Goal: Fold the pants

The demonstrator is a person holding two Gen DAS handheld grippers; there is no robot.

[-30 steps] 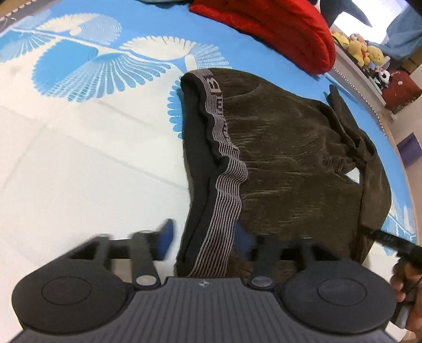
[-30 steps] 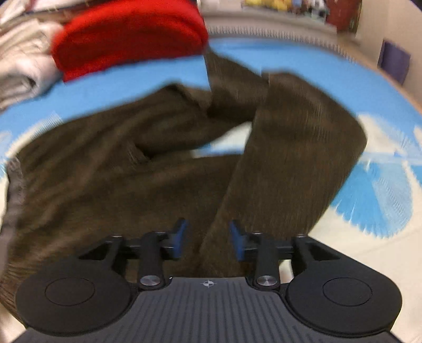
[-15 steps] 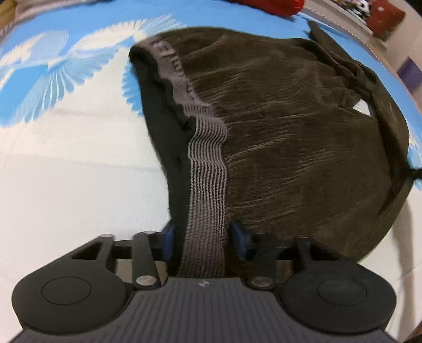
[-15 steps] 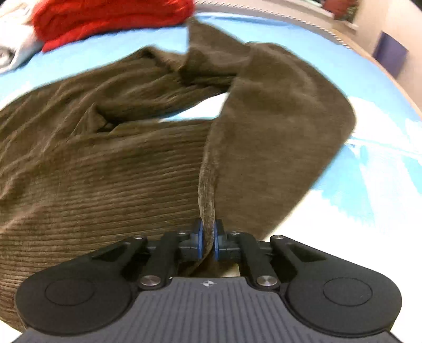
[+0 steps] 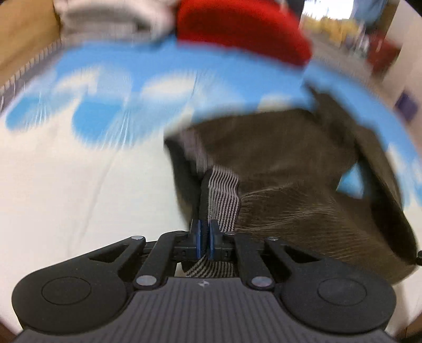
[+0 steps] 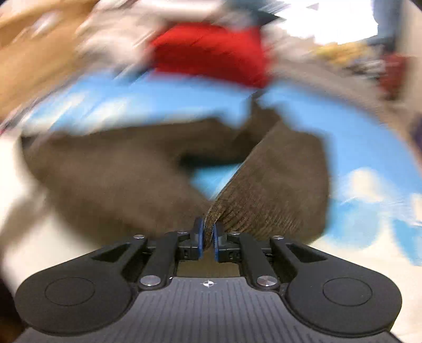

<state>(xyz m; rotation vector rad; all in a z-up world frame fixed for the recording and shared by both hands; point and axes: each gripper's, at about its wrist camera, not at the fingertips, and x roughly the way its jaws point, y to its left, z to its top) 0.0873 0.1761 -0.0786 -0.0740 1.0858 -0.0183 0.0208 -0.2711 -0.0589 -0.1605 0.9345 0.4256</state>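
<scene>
Dark brown corduroy pants (image 5: 290,211) lie crumpled on the bed, partly lifted. My left gripper (image 5: 205,227) is shut on the grey striped waistband (image 5: 224,195), which rises from between its blue pads. In the right wrist view my right gripper (image 6: 208,227) pinches the folded edge of a pants leg (image 6: 274,190). Its jaws are opening slightly, with the corduroy still pressed between the pads. The rest of the pants (image 6: 105,168) spreads to the left behind it. Both views are blurred by motion.
A blue and white patterned bedsheet (image 5: 79,184) covers the bed. A red garment (image 5: 237,29) lies at the far side, with pale folded clothes (image 5: 113,15) to its left. The red garment (image 6: 211,50) also shows in the right wrist view.
My left gripper closed on the waistband and my right on the leg edge. Both then rose and swung with the cloth, pulling it up off the sheet.
</scene>
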